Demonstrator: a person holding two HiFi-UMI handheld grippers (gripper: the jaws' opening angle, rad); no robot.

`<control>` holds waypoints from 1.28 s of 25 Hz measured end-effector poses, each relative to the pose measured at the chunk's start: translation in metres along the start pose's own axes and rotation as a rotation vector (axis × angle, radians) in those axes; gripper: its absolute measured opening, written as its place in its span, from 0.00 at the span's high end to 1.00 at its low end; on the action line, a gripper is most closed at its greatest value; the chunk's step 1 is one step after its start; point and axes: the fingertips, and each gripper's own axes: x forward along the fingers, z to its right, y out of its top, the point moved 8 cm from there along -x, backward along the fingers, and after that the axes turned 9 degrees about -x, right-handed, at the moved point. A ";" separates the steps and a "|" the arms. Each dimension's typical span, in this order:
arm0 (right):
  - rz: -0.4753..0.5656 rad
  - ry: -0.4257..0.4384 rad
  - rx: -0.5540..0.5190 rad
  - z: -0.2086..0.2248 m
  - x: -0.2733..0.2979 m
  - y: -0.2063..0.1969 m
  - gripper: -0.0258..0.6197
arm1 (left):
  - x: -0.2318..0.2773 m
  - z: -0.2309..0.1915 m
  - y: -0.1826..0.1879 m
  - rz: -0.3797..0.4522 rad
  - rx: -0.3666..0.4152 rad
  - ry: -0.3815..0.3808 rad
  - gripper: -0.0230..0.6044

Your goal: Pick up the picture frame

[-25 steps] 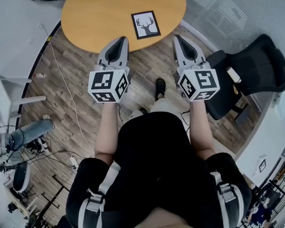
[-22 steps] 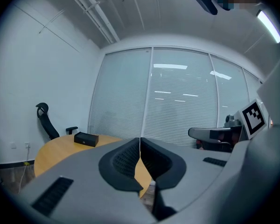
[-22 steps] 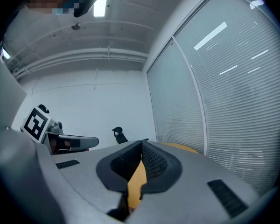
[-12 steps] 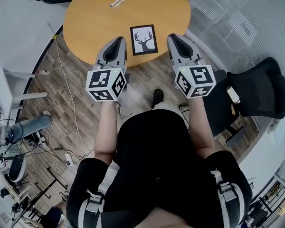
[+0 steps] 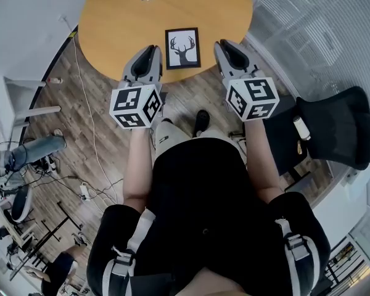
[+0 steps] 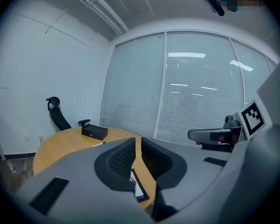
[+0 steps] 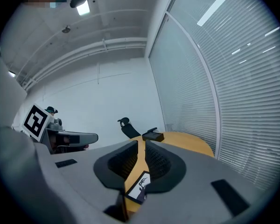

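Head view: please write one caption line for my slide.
Left gripper shut, right gripper opening its empty jaws, both at the table edge, one each side of the flat picture frame.

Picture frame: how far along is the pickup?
Done: nothing yet; the frame lies flat on the table, untouched. In hand: the left gripper and right gripper sit either side of it in the head view, both empty, left shut, right jaws opening. Left: grip the frame and lift.

A black short-sleeved top (image 5: 203, 190) is worn, crossed by pale shoulder straps (image 5: 128, 258). Light trousers (image 5: 166, 137) (mostly hidden) and a black shoe (image 5: 201, 120) are seen.
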 end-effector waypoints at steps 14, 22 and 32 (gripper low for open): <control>-0.133 -0.007 0.072 0.013 0.052 -0.048 0.83 | 0.044 -0.039 -0.031 -0.128 -0.037 0.032 0.81; -0.234 -0.027 0.096 0.027 0.111 -0.073 0.82 | 0.099 -0.090 -0.050 -0.217 -0.085 0.039 0.79; -0.356 -0.075 0.146 0.050 0.174 -0.114 0.81 | 0.163 -0.133 -0.086 -0.354 -0.134 0.040 0.79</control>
